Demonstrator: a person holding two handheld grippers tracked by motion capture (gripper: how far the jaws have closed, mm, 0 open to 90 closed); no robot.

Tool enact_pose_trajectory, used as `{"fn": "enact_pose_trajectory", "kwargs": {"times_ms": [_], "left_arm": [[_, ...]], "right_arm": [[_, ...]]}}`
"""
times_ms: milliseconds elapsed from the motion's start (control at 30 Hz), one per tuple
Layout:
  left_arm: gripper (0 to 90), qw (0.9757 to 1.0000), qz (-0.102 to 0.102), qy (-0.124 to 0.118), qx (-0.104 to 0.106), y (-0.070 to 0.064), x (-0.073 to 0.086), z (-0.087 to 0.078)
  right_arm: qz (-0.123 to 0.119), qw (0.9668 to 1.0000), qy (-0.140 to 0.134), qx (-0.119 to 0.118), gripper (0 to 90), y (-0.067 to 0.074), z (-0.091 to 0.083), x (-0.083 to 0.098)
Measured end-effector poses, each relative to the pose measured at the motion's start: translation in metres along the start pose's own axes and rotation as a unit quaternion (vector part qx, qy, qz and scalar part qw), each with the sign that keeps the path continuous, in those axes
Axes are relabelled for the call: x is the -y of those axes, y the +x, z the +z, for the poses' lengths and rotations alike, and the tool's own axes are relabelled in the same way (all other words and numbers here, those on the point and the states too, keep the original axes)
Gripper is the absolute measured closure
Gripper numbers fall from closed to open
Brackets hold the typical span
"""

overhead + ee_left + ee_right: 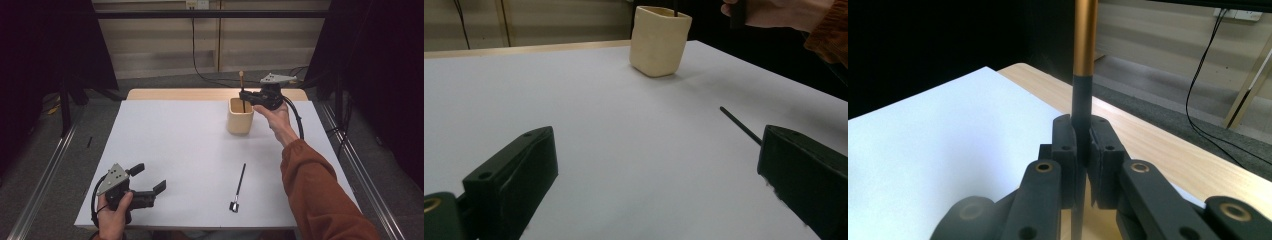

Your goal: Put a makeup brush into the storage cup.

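Observation:
A cream cup [240, 117] stands at the far middle of the white table [190, 145]. My right gripper [244, 96] hovers just above the cup's mouth, shut on an upright stick [241, 80] with a black shaft and a copper-coloured upper end; the stick's lower end reaches down into the cup. In the right gripper view the jaws [1082, 132] pinch the black shaft of the stick [1084, 45]. My left gripper [149, 177] rests at the near left corner, open and holding nothing. A thin black tool [240, 182] lies flat on the table, near the front.
From the left gripper view [656, 140] the cup [659, 42] is far ahead and the lying tool [740, 124] is just before the right-hand jaw. A wooden strip [200, 94] borders the table's far edge. Dark curtains and metal rails flank both sides.

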State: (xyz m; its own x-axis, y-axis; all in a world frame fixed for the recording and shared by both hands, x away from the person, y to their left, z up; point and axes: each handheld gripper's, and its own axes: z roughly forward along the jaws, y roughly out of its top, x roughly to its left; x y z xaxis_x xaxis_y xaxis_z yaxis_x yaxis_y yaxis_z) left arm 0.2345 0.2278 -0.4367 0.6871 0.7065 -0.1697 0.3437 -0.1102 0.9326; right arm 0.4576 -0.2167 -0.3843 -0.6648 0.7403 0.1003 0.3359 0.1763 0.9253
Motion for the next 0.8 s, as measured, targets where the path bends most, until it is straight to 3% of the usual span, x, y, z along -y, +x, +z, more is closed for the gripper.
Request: {"fn": "enact_pose_trajectory", "kwargs": {"times_ms": [400, 800], "left_arm": [[2.1, 1.0, -0.001, 0.0, -0.006, 0.001, 0.0, 0.0], [2.3, 1.0, -0.004, 0.0, -0.009, 0.003, 0.0, -0.002]], "right_arm": [[0.01, 0.9999, 0.006, -0.005, 82.5, -0.001, 0.002, 0.018], [0.012, 0.9998, 0.012, -0.007, 76.5, 0.001, 0.005, 0.023]]}}
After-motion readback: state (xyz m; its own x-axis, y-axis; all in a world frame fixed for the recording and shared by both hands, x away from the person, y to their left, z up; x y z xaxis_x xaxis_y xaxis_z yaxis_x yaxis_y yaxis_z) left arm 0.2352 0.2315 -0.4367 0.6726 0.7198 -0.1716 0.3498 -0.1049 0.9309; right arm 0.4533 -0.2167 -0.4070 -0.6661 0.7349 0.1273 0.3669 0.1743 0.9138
